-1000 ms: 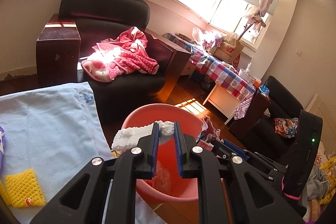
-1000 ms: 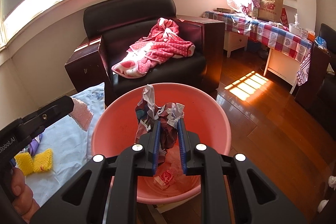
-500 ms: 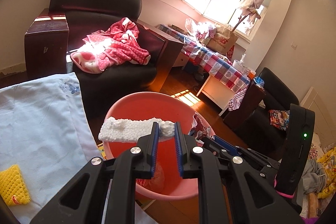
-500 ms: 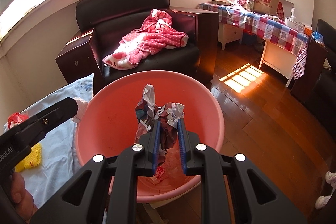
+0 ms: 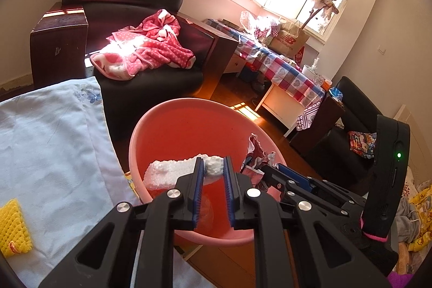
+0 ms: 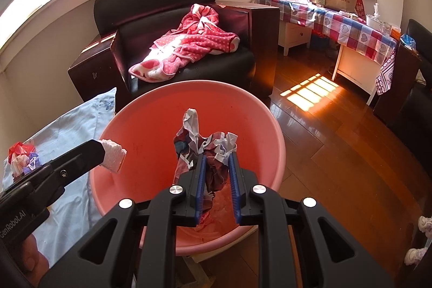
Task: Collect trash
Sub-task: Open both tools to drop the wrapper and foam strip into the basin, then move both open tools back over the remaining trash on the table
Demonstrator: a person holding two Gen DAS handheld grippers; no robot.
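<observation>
A pink plastic basin stands on a stool beside the bed. My left gripper is shut on a white foam strip and holds it over the basin's left rim; the strip's end shows in the right wrist view. My right gripper is shut on a crumpled printed wrapper and holds it above the basin's middle. The wrapper also shows in the left wrist view. Some trash lies at the basin's bottom.
A light blue bed sheet lies at the left, with a yellow mesh pad and a red-topped bundle on it. A black armchair with a pink blanket stands behind. A checkered table is at the right.
Both grippers have moved in over the basin, which now looks larger and nearer. The foam strip has shifted from the basin's far left to over its left rim. Both grips are unchanged.
</observation>
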